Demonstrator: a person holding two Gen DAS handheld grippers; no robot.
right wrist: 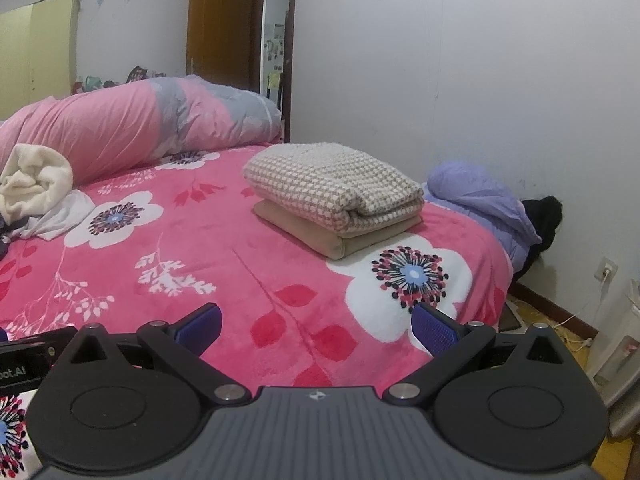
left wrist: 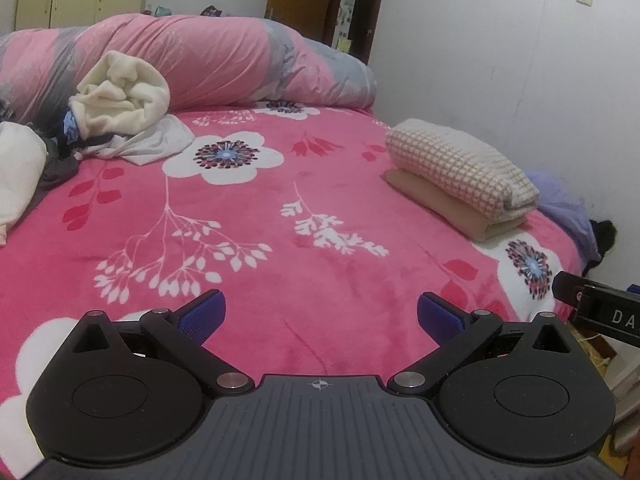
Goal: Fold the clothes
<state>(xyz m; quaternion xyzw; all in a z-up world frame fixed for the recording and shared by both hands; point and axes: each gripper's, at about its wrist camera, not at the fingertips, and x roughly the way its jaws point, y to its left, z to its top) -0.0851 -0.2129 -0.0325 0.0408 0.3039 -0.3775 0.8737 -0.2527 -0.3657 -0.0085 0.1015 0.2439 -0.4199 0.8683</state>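
Two folded garments sit stacked on the pink flowered bed (left wrist: 248, 280) (right wrist: 208, 264): a checked beige-and-white knit (left wrist: 460, 168) (right wrist: 332, 180) on top of a tan piece (left wrist: 440, 208) (right wrist: 320, 232), near the bed's right edge. An unfolded heap lies at the far left: a cream fleece (left wrist: 124, 96) (right wrist: 36, 184), a pale grey garment (left wrist: 160, 140) (right wrist: 64, 212), dark items beneath. My left gripper (left wrist: 320, 312) is open above bare bedding, nothing between its blue pads. My right gripper (right wrist: 316, 320) is also open and empty, short of the stack.
A rolled pink-and-grey duvet (left wrist: 208, 56) (right wrist: 152, 120) lies across the far end. White wall runs along the right, with a lilac garment (right wrist: 480, 196) and a black item (right wrist: 544, 216) in the gap. A white cloth (left wrist: 16, 172) lies far left. An open doorway (right wrist: 276, 48) is behind.
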